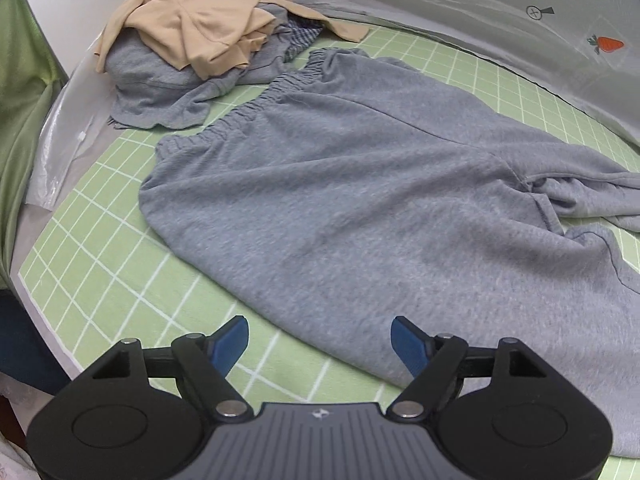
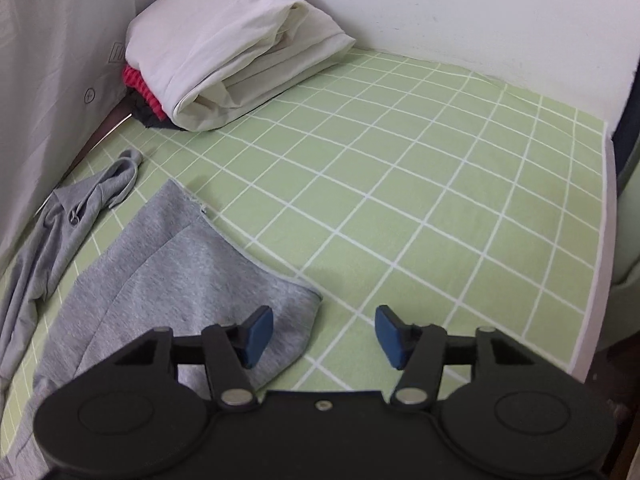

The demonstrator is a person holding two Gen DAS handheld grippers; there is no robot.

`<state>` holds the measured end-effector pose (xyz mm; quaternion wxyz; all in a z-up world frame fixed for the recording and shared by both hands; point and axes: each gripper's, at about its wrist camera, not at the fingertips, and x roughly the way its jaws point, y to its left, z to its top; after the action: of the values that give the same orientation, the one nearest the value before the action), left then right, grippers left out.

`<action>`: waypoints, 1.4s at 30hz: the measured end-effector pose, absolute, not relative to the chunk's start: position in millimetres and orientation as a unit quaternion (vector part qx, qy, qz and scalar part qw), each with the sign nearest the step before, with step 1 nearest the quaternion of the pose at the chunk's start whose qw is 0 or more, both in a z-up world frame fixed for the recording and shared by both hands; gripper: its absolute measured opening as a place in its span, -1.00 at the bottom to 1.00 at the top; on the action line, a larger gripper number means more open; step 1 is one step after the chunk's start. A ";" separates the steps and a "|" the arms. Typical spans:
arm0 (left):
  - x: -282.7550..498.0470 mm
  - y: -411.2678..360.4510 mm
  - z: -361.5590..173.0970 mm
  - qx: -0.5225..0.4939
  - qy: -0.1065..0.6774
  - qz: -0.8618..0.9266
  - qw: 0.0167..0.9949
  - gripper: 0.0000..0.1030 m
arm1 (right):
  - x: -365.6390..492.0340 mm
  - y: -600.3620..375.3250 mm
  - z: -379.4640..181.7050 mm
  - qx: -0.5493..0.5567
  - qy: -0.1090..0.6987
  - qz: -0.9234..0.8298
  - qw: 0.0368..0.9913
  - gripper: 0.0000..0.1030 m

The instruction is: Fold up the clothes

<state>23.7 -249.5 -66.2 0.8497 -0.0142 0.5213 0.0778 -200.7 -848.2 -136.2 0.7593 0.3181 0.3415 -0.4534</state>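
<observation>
Clearly the grey fleece sweatpants (image 1: 360,184) lie spread on the green white-gridded bed sheet (image 1: 120,280), waistband toward a heap of beige and grey garments (image 1: 192,32). One leg (image 2: 72,208) lies bunched and twisted, so it may fold in crooked unless straightened, and a shallow pinch may take only the top layer. Both the left gripper (image 1: 320,344) and right gripper (image 2: 324,334) stand wide apart, holding nothing, over the hem edge.

left wrist – steep, close | right wrist – steep, close | shared: grey trousers (image 1: 340,200), checked sheet (image 2: 440,180)
</observation>
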 end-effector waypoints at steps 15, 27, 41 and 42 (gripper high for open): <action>70.8 -306.1 -95.1 0.003 0.546 0.071 0.835 0.57 | -225.4 -895.3 -111.5 0.188 0.362 -0.539 0.737 -0.90; 76.1 -303.7 -101.1 0.004 0.551 0.089 0.829 0.90 | -166.7 -907.5 -106.5 0.255 0.317 -0.439 0.801 0.28; 77.0 -297.1 -106.1 -0.024 0.559 0.098 0.823 1.00 | -107.9 -929.0 -133.0 0.224 0.375 -0.396 0.808 -0.99; 77.2 -296.1 -106.5 -0.028 0.559 0.097 0.823 1.00 | -107.6 -928.4 -131.9 0.205 0.380 -0.398 0.809 -0.99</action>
<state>77.2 -296.1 -106.5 0.8226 -0.0281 0.5595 0.0972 -107.6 -928.4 -131.9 0.8094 0.2054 0.3796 -0.3983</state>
